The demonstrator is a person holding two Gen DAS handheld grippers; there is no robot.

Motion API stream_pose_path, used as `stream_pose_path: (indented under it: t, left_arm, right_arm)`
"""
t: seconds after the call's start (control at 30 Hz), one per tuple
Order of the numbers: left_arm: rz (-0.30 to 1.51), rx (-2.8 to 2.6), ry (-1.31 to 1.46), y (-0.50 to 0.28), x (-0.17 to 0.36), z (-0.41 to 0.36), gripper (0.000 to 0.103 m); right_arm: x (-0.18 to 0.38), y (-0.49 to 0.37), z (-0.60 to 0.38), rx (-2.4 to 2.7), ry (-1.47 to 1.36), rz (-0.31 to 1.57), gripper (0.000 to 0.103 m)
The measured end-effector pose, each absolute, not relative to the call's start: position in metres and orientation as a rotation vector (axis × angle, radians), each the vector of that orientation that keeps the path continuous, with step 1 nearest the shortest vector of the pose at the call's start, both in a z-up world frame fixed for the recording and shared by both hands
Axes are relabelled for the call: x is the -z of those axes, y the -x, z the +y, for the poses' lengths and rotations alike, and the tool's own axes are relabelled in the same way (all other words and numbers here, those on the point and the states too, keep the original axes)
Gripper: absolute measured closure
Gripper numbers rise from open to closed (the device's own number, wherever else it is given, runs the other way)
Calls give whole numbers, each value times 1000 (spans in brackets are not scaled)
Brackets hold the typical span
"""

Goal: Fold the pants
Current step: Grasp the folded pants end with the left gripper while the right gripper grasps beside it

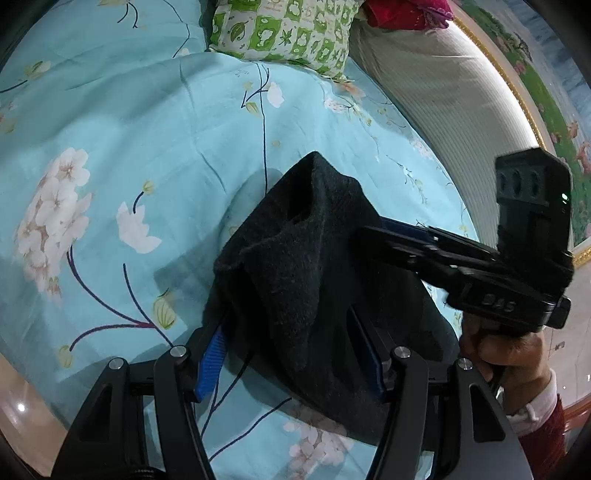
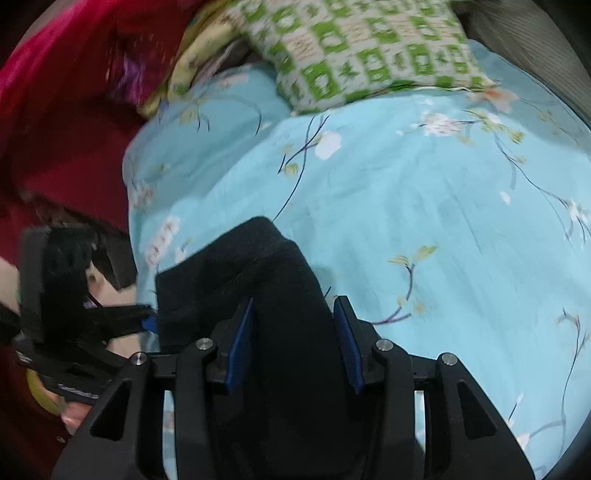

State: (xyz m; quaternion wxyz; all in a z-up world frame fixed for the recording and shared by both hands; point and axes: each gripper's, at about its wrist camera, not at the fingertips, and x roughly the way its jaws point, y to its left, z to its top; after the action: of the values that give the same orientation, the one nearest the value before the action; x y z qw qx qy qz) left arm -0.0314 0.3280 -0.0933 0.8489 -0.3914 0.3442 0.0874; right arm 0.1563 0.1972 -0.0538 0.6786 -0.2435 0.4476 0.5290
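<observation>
A bundle of black knitted fabric, the pants (image 1: 295, 266), hangs bunched above a light blue bedsheet printed with white blossoms (image 1: 110, 155), held between both tools. The left gripper (image 1: 291, 350) has its blue-padded fingers (image 1: 210, 358) on either side of the cloth's lower folds, clenched on it. The right gripper (image 2: 291, 339) straddles another thick fold, its blue pads (image 2: 240, 343) pressed against the fabric, grasping it. In the left wrist view a hand (image 1: 506, 354) in a dark red sleeve with a white cuff holds the right tool. A green-and-white checked pillow (image 1: 284, 33) lies at the bed's far end.
</observation>
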Motion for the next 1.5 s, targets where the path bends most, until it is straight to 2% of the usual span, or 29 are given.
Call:
stream_pose_path:
  t: [0.07,0.13,0.2,0.33,0.47,0.93,1.27,1.5]
  left_arm:
    - [729,-201,803,29,93,327,47]
    - [740,-237,771,25,92,326,64]
    - [741,-240,769,24,93,328,72]
    - [736,-213,779,24,88,328,82]
    - [717,-199,727,27,68,315,84]
    - [614,-27,570,33,-14,247,85]
    - [608,158,459,19,-50,169,85]
    - [631,231,393,11,-54,121,85]
  right_arm:
    - [59,-157,203,-1196,574,1013,57]
    - [63,-159,207,-1210,579,1021,57]
    - [64,-160,210,-1223,580,1027,69]
    - [58,-157,202,-1237,554,1003,82]
    - [43,-150,188,-1252,493,977,85]
    - [-29,-133,97,-1246,199,830,85]
    - [-48,-121,9,-1169,20,734,85]
    - [-45,-118,-44,-1112,-90,701,85]
